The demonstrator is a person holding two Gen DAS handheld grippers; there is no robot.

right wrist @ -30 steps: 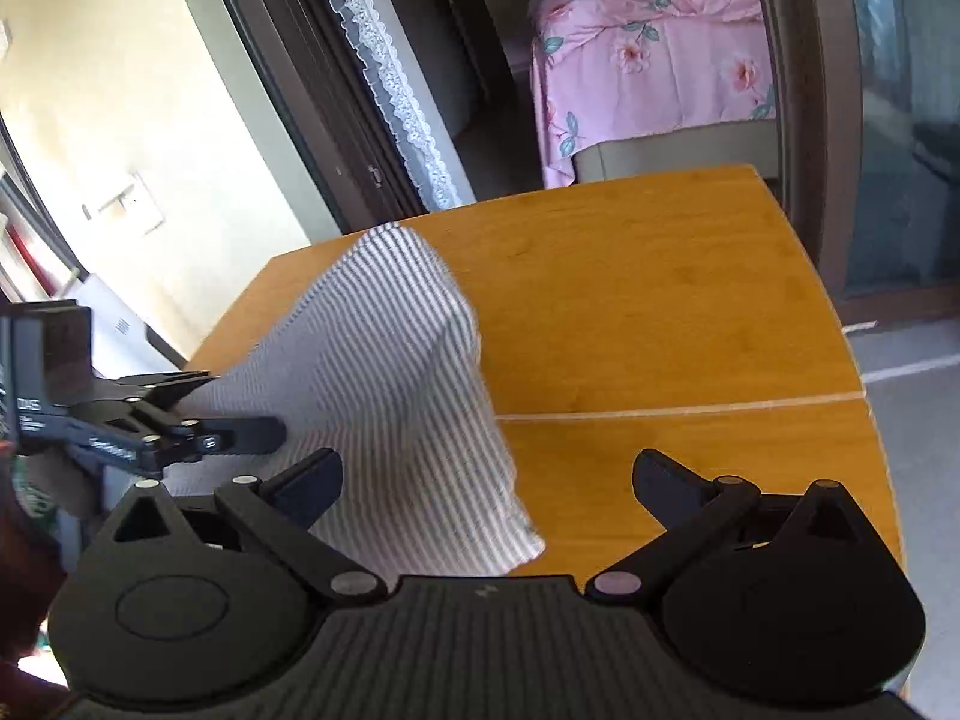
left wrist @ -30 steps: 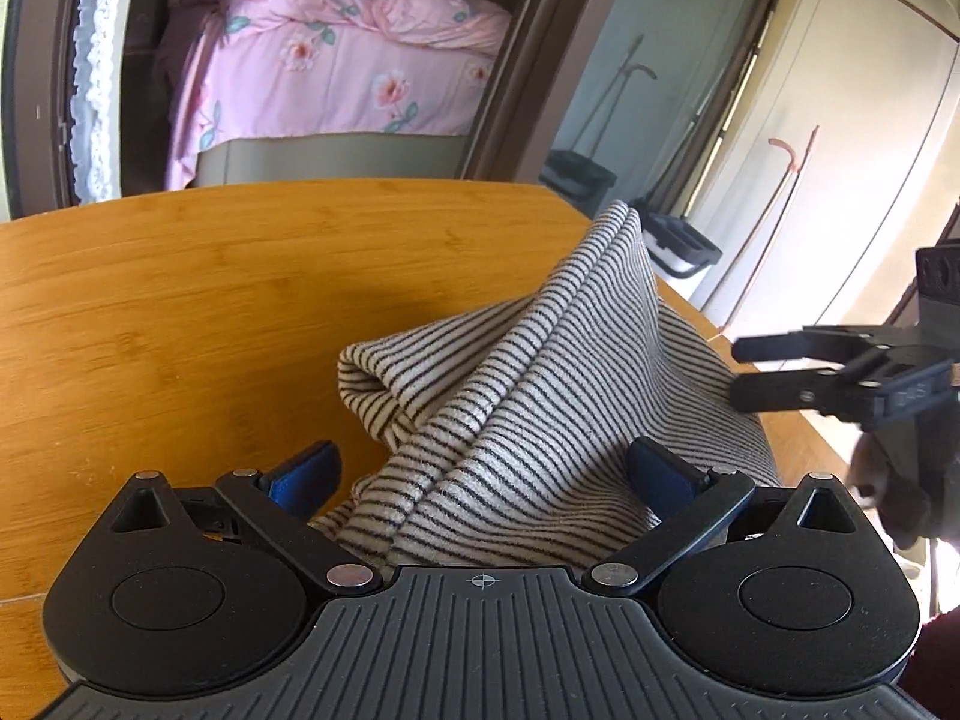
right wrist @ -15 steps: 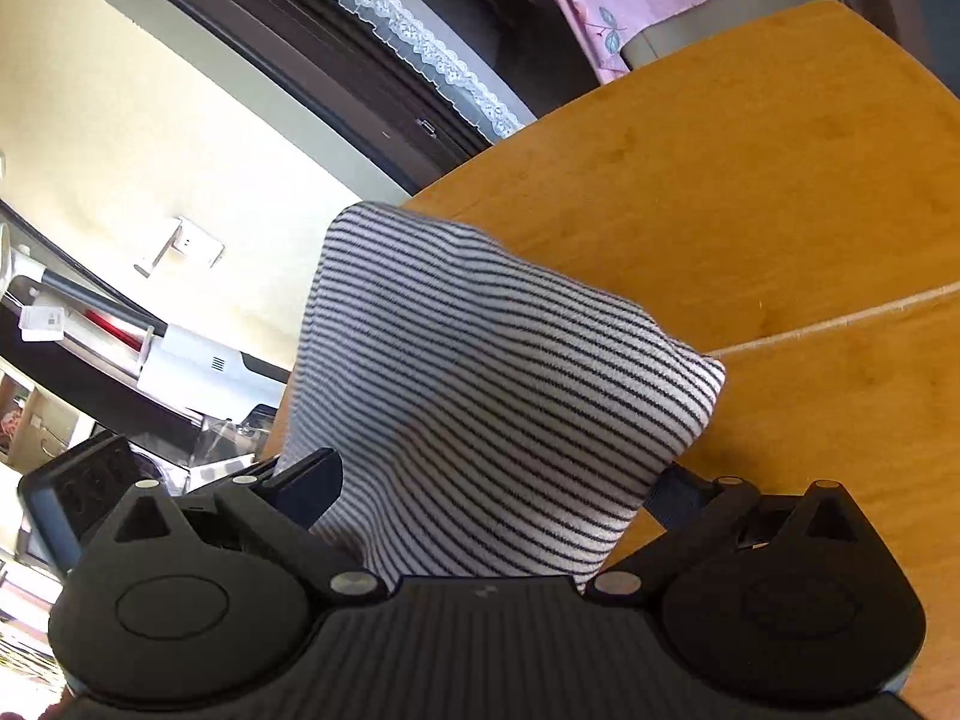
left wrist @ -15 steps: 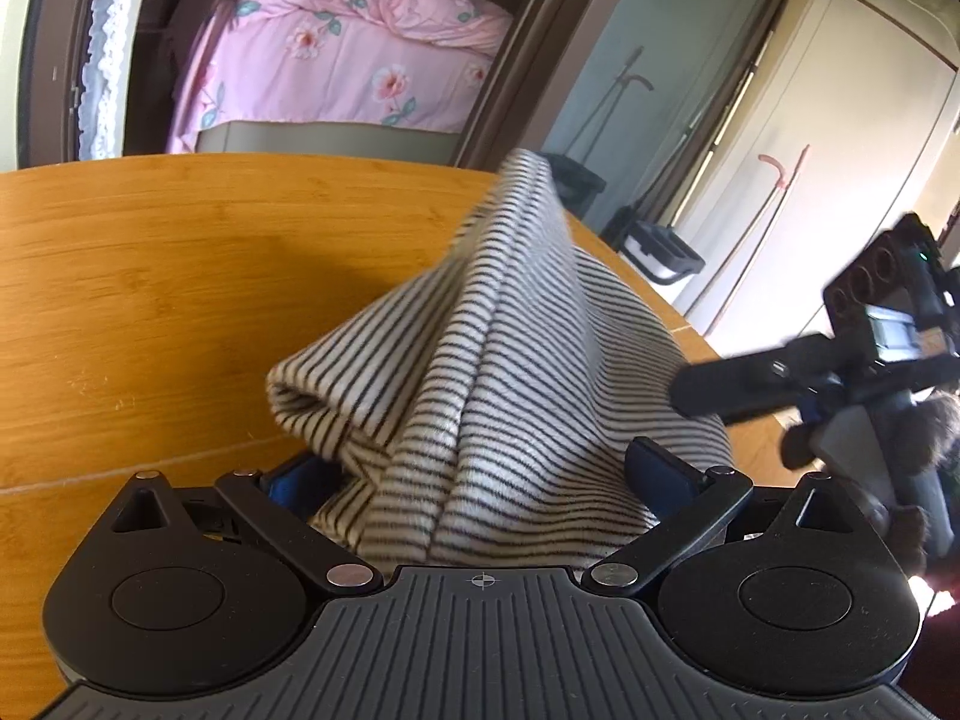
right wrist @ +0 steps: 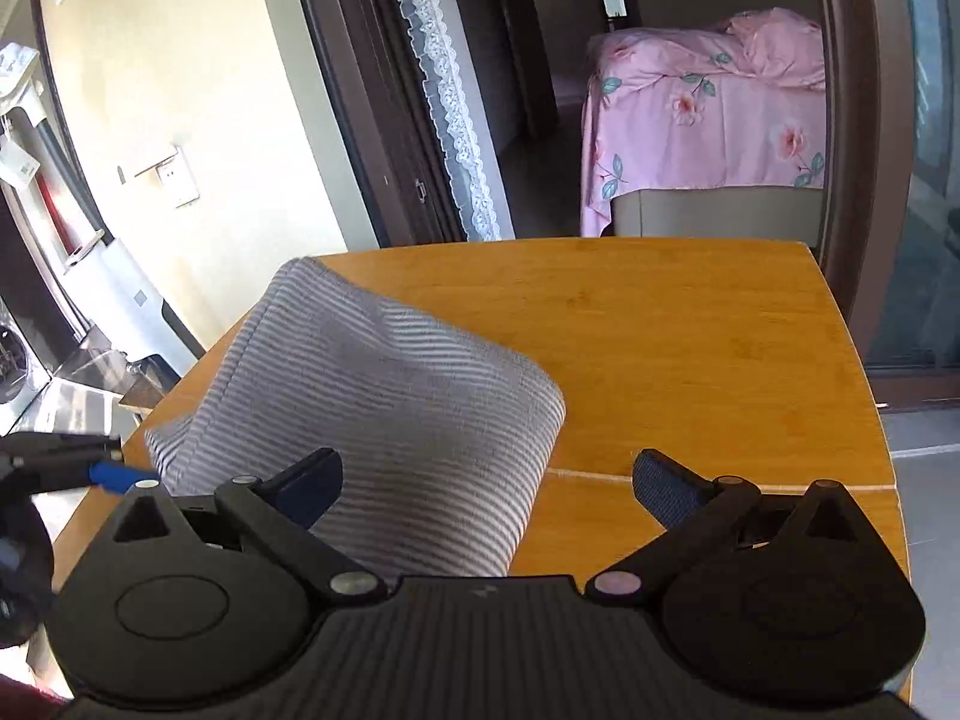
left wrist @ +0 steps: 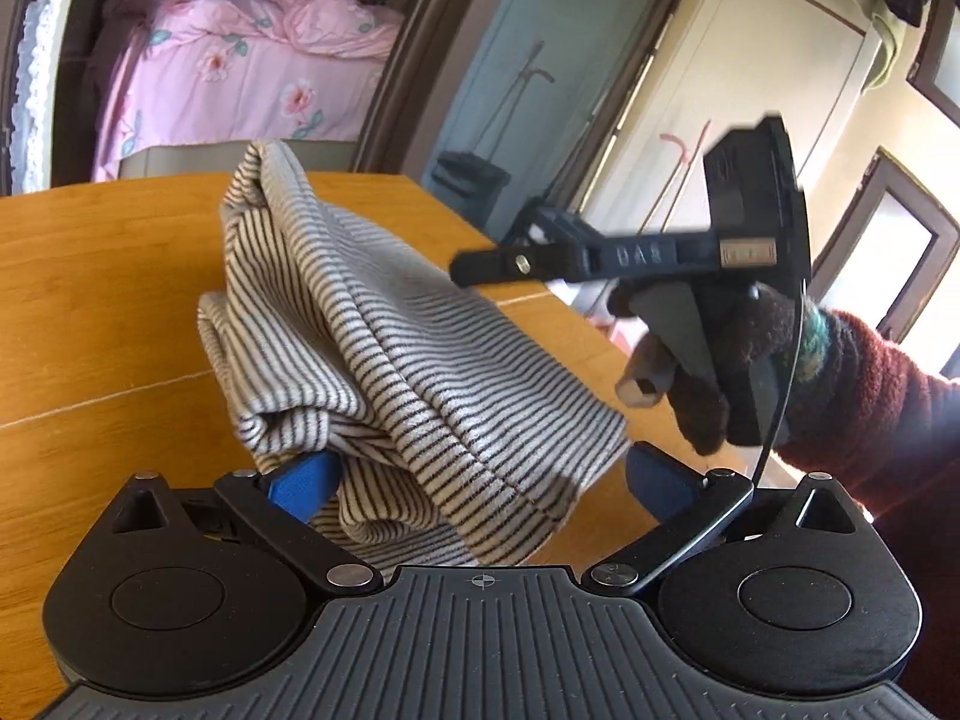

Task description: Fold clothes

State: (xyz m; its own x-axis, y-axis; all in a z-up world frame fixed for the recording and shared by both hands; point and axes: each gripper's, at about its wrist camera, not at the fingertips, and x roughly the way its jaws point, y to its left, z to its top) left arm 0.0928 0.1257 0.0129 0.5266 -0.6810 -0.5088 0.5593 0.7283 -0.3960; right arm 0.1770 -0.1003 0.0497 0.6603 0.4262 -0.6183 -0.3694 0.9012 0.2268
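Both hand-held grippers, left and right, gape wide, gripping nothing; the bunched striped garment lies between their fingers on the tabletop.

Sunlit wooden table; pink floral bed beyond dark doorway.

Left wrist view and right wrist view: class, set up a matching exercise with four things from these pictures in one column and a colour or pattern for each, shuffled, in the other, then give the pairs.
Things:
1. garment
2. table
3. bed cover
4. sleeve

Colours:
A. pink floral
B. dark red
C. thin dark stripes on cream
D. honey wood

Pairs: 1-C, 2-D, 3-A, 4-B
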